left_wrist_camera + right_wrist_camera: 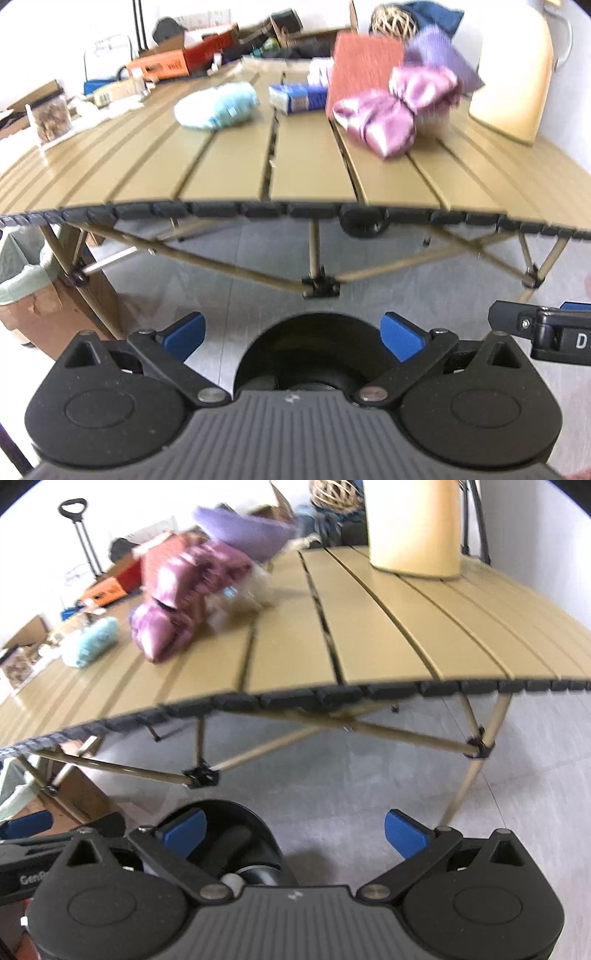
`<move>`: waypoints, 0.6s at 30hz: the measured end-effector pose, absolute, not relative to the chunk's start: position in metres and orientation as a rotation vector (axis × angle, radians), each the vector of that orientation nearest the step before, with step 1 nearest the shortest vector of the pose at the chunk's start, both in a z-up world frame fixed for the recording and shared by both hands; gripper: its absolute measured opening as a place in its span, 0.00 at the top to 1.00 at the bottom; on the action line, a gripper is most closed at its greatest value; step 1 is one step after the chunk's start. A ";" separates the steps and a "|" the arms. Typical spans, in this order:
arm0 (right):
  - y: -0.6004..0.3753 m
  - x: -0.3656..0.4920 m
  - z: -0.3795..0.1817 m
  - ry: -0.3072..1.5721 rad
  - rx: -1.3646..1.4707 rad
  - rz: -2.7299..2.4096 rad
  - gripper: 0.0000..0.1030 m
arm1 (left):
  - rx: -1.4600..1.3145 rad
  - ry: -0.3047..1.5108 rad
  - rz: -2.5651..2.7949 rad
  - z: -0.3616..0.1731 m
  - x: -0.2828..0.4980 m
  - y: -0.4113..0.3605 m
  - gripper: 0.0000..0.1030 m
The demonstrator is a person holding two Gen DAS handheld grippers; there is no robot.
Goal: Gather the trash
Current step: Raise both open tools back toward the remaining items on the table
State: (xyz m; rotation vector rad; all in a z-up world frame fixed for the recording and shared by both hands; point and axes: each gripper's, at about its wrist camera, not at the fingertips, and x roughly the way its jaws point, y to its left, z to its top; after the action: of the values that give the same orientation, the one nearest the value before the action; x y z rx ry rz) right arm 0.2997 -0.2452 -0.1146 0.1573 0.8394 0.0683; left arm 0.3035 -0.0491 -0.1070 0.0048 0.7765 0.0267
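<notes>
- A lived-in room of a home, or a room set up to pass for one, with white walls and a grey tiled floor.
- A tan folding slat table carries household odds and ends: a shiny pink cloth bundle, a pale blue knitted item, a tissue pack.
- Cardboard boxes crowd the far wall beside a luggage trolley handle.
- A lined bin stands beside the table.
</notes>
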 end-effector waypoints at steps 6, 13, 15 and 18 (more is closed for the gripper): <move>-0.238 0.294 -0.088 0.731 0.174 0.144 0.00 | 0.004 0.667 0.071 -0.088 0.297 -0.038 0.00; -0.228 0.298 -0.062 0.578 0.158 0.167 0.00 | -0.034 0.609 0.113 -0.072 0.305 -0.020 0.00; -0.221 0.301 -0.056 0.535 0.141 0.175 0.00 | -0.046 0.583 0.128 -0.066 0.306 -0.014 0.00; -0.209 0.307 -0.051 0.493 0.119 0.168 0.00 | -0.065 0.550 0.155 -0.059 0.311 -0.004 0.00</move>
State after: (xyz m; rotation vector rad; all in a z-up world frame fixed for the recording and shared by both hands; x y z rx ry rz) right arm 0.3069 -0.2086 -0.0507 0.1186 0.4927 0.1680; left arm 0.3114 -0.0039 -0.0587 -0.0648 0.5496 0.1545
